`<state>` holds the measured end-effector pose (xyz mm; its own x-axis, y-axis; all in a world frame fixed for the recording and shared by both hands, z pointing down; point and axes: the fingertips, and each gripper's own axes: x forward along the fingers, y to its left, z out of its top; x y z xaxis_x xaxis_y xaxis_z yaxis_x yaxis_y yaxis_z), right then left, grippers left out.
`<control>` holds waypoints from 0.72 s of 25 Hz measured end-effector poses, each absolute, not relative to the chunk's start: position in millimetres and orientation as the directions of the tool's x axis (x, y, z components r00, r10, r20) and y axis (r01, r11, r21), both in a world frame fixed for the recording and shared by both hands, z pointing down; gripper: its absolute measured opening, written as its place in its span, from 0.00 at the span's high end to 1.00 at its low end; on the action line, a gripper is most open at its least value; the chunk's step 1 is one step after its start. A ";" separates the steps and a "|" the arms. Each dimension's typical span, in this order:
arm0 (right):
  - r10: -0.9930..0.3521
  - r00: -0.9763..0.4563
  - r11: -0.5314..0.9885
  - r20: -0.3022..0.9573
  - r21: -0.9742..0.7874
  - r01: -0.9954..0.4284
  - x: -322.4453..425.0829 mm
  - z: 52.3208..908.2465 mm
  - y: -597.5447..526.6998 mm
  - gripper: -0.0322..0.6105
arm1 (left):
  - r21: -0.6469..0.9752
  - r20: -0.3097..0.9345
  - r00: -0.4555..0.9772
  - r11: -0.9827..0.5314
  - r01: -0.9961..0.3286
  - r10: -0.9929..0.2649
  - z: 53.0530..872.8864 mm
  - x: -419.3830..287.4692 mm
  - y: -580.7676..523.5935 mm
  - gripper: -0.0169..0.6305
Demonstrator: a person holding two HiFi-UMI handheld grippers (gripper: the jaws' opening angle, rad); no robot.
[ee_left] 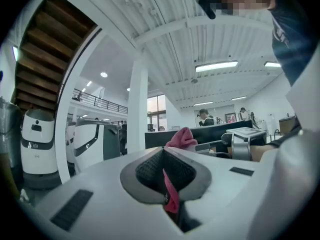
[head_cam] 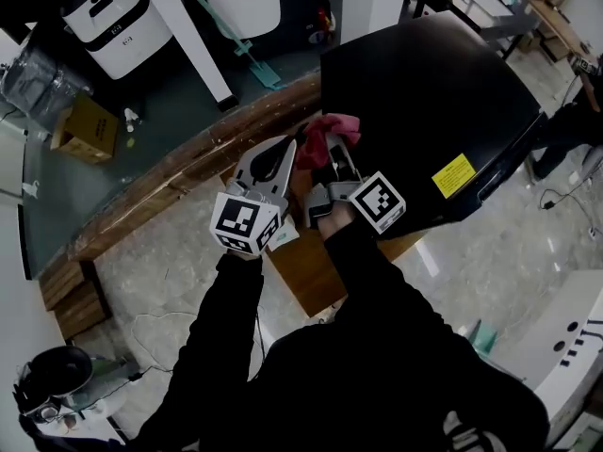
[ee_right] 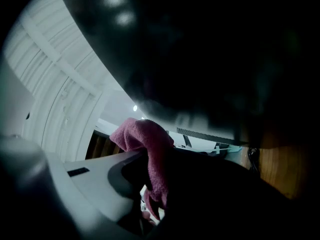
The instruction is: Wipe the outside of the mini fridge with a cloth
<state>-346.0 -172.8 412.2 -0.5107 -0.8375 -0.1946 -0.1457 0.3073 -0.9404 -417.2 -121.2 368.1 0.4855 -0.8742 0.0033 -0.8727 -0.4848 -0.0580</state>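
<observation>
I have the pink terry cloth (head_cam: 327,132) pinched by both tools at once. My left gripper (head_cam: 290,149) is closed down to a slit on a thin tail of it, which shows as a pink strip (ee_left: 170,196) running between the dark pads. The rest bunches up just past the tips. My right gripper (head_cam: 336,147) is clamped on the other end, with the fabric (ee_right: 149,151) folded over its near jaw and hanging into the gap.

The bundle is short and runs crosswise from one set of tips to the other, so it is wadded rather than spread flat.

The black mini fridge (head_cam: 424,102) stands on the brown wooden table (head_cam: 306,276), ahead of me and off to my right. The cloth sits right at its near left edge. From the right gripper's view the glossy dark wall (ee_right: 210,49) fills nearly everything above the jaws, so I judge that side very close to the surface, though I cannot tell if it is touching. The right hand is clearly nearer. I judge the wipe should be led by it, pressing the wad rightward onto the panel.
</observation>
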 end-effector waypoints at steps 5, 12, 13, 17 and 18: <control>-0.872 -0.460 0.246 -0.168 -0.963 -0.115 -339.0 402.7 -194.7 0.83 | -0.097 -0.024 0.508 -0.504 -0.858 -0.861 342.0 -410.0 -135.1 0.96; -0.890 -0.411 0.213 -0.197 -0.977 0.007 -330.6 413.8 -216.0 0.83 | -0.091 0.010 0.546 -0.545 -0.834 -0.838 360.5 -397.0 -151.4 0.96; -0.892 -0.405 0.214 -0.200 -0.977 0.011 -330.2 416.4 -217.2 0.83 | -0.085 0.016 0.547 -0.546 -0.833 -0.837 366.2 -396.2 -153.2 0.96; -0.900 -0.399 0.180 -0.174 -0.983 0.023 -333.9 440.2 -222.8 0.83 | -0.056 0.045 0.555 -0.556 -0.829 -0.831 392.2 -394.8 -160.6 0.96; -0.903 -0.399 0.162 -0.158 -0.986 0.023 -335.3 448.7 -224.4 0.83 | -0.047 0.053 0.556 -0.558 -0.828 -0.829 399.3 -395.3 -163.7 0.96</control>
